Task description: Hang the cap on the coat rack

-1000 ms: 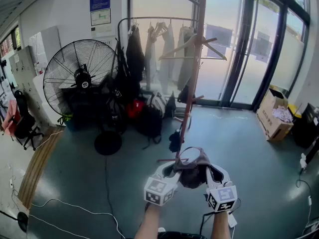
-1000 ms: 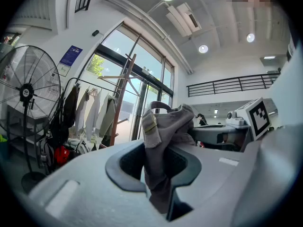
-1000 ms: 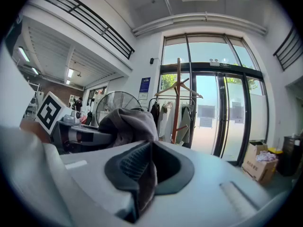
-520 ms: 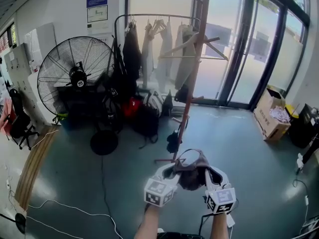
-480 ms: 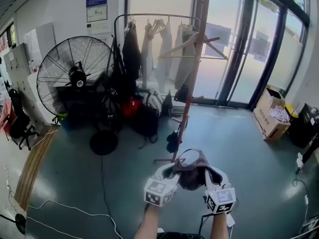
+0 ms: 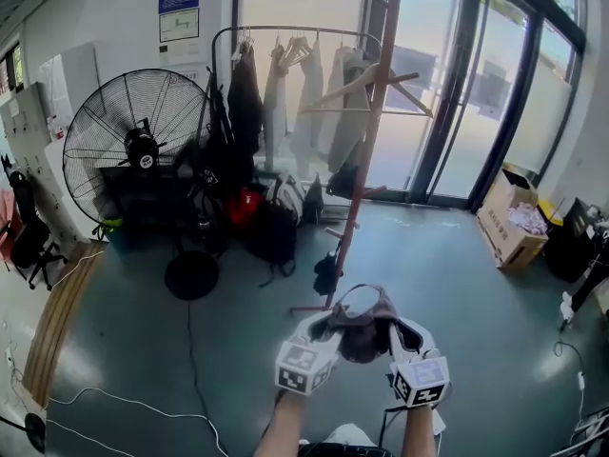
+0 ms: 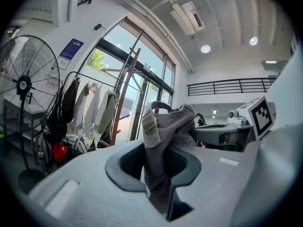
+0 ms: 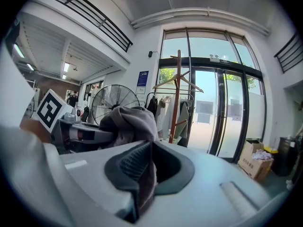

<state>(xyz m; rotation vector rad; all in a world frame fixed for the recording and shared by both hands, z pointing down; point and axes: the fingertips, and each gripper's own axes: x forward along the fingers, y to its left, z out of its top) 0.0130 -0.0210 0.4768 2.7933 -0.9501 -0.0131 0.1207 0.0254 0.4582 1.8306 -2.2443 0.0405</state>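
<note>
A grey-brown cap [image 6: 363, 324] hangs stretched between both grippers, low in the head view. My left gripper [image 6: 321, 329] is shut on one side of the cap [image 7: 161, 145], the fabric pinched between its jaws. My right gripper [image 6: 397, 335] is shut on the other side of the cap [image 8: 135, 136]. The wooden coat rack [image 6: 369, 122] stands ahead, a tall pole with angled pegs near the top and short pegs lower down. It also shows in the left gripper view as the coat rack [image 7: 124, 91] and in the right gripper view as the coat rack [image 8: 176, 93].
A large floor fan [image 6: 135, 146] stands at left. Behind the pole a metal clothes rail [image 6: 285, 74] holds hanging garments, with bags [image 6: 266, 222] on the floor beneath. Glass doors [image 6: 495, 93] fill the right. A cardboard box [image 6: 509, 217] sits by them. Cables [image 6: 143, 403] cross the floor.
The view has shifted slightly, so the coat rack and fan sit a little further left and closer. Both grippers keep the same hold on the cap.
</note>
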